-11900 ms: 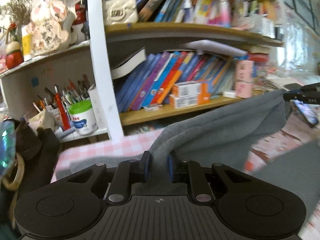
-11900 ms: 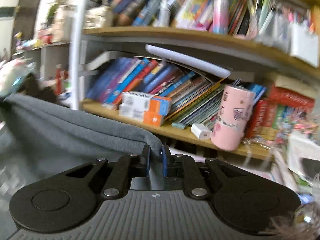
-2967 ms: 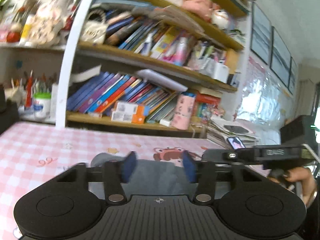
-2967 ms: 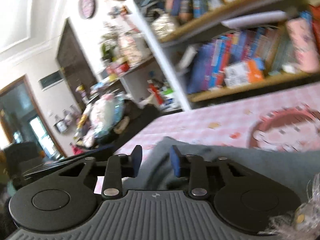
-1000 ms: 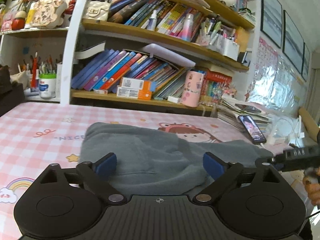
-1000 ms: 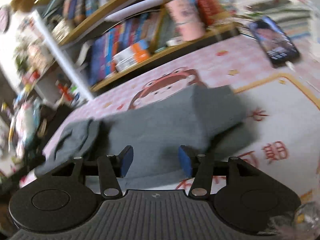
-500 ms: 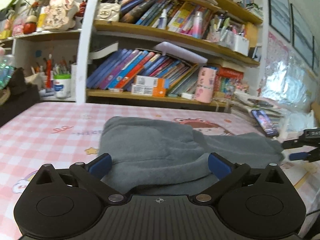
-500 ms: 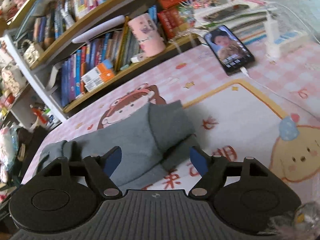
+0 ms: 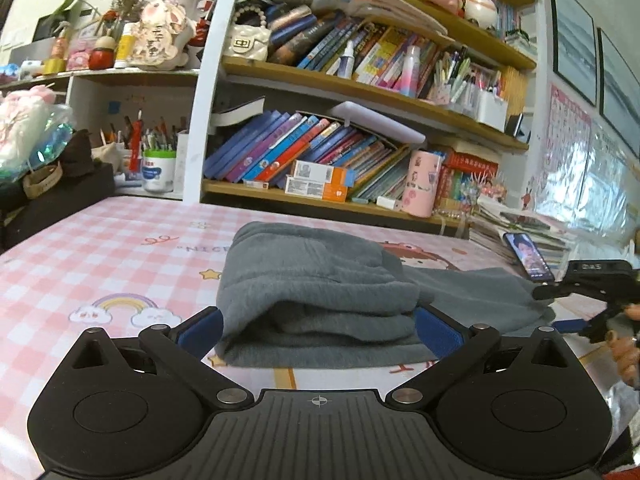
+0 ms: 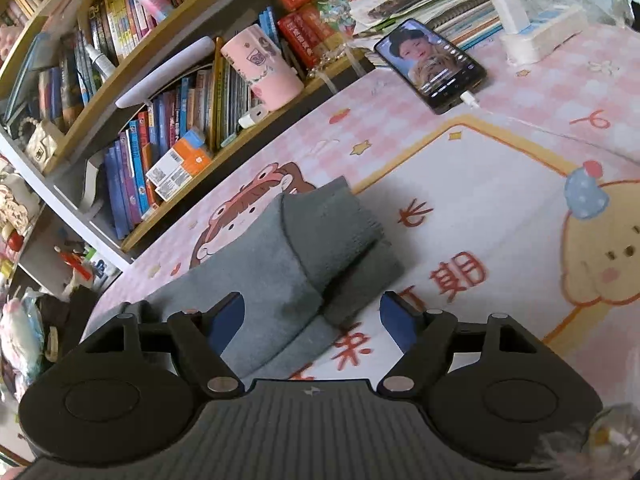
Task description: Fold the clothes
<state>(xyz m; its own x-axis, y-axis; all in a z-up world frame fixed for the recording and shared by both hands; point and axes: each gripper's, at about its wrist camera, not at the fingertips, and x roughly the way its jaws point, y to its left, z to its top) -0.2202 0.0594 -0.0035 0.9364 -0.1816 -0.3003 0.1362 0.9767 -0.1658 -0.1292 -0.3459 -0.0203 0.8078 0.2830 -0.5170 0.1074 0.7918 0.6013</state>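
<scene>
A grey garment [image 9: 320, 280] lies folded in layers on the pink checked tablecloth [image 9: 100, 248]. My left gripper [image 9: 318, 328] stands wide open just before its thick folded end, one blue pad at each side and neither touching. In the right wrist view the garment's narrow end [image 10: 320, 232] lies between the blue pads of my right gripper [image 10: 312, 318]. Those jaws are closing slightly, and the pads do not press the cloth. The left wrist view also shows the right gripper [image 9: 558, 308] at the far right, held by a hand.
A phone [image 10: 430, 64] on a charging cable lies at the table's back right, beside a white power strip [image 10: 536, 36]. A pink cup [image 9: 420, 184] and rows of books fill the shelf [image 9: 320, 196] behind the table. Dark bags [image 9: 60, 188] stand at the left.
The left gripper has come nearer the folded end, which now looks larger and lower between wider jaws. The right gripper's jaws have spread wider and its view has rolled.
</scene>
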